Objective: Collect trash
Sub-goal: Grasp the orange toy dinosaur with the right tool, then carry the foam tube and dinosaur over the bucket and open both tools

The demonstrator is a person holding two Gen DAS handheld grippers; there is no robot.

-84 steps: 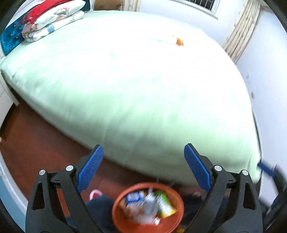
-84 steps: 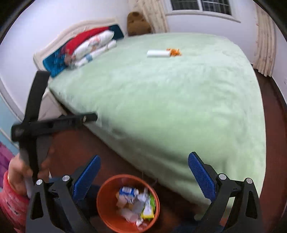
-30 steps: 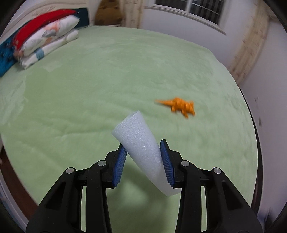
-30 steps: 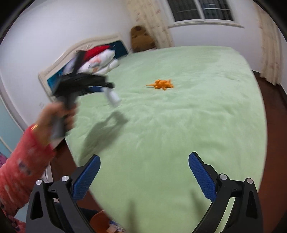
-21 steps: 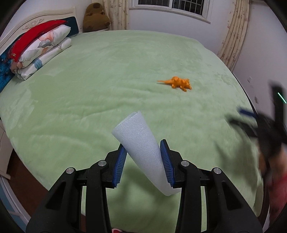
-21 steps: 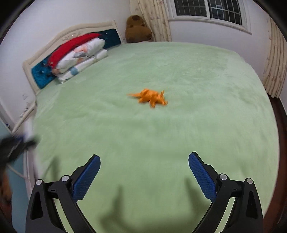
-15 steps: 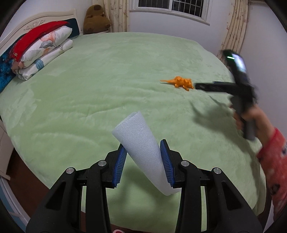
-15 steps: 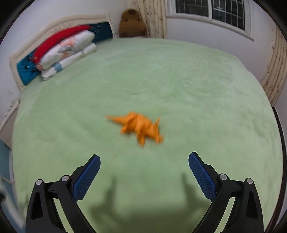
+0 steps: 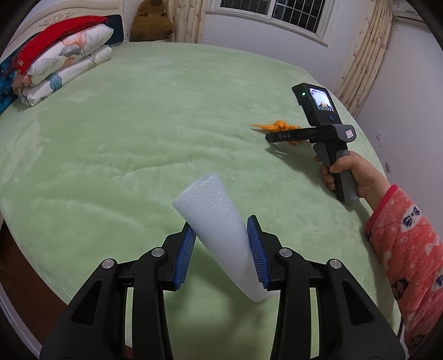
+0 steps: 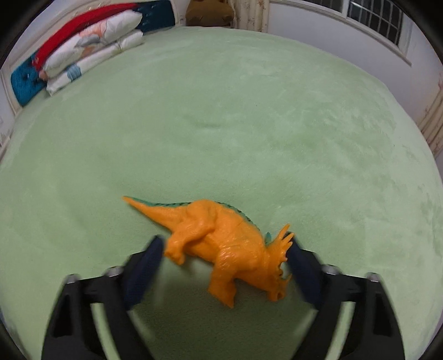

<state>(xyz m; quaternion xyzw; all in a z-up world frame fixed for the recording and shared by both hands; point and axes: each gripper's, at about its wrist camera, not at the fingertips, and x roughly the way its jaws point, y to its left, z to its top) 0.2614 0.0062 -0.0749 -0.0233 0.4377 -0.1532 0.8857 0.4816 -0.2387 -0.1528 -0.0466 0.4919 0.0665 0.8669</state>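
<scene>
White foam, one rolled sheet (image 9: 221,235), stands pinched between the blue pads of the left gripper (image 9: 223,257), which is clamped on it; the roll tilts up and to the left, its lower end hanging past the right pad, above the near edge of the green blanket (image 9: 138,124); further out over the blanket, the right gripper (image 10: 223,265) sits with its two fingers to either side of one orange dinosaur toy (image 10: 221,241); the fingers are motion-blurred, the left pad just beside the toy's hind leg and the right pad at its horned frill, so I cannot tell whether they press on it or stand a little apart; the toy lies on the blanket, tail toward the pillows, head toward the right finger and low in the right wrist view; in the left wrist view that same gripper is seen from the side, held by the person's right hand (image 9: 346,171) in a pink fleece sleeve (image 9: 407,249), partly covering the toy; beyond the toy the blanket runs bare; at its far left corner is one stack of folded pillows and bedding (image 9: 55,58) against the headboard (image 10: 25,83); one brown plush animal (image 9: 151,19) sits behind the blanket's far edge, beside a flowered curtain (image 9: 362,52) and a barred window (image 9: 274,13).
</scene>
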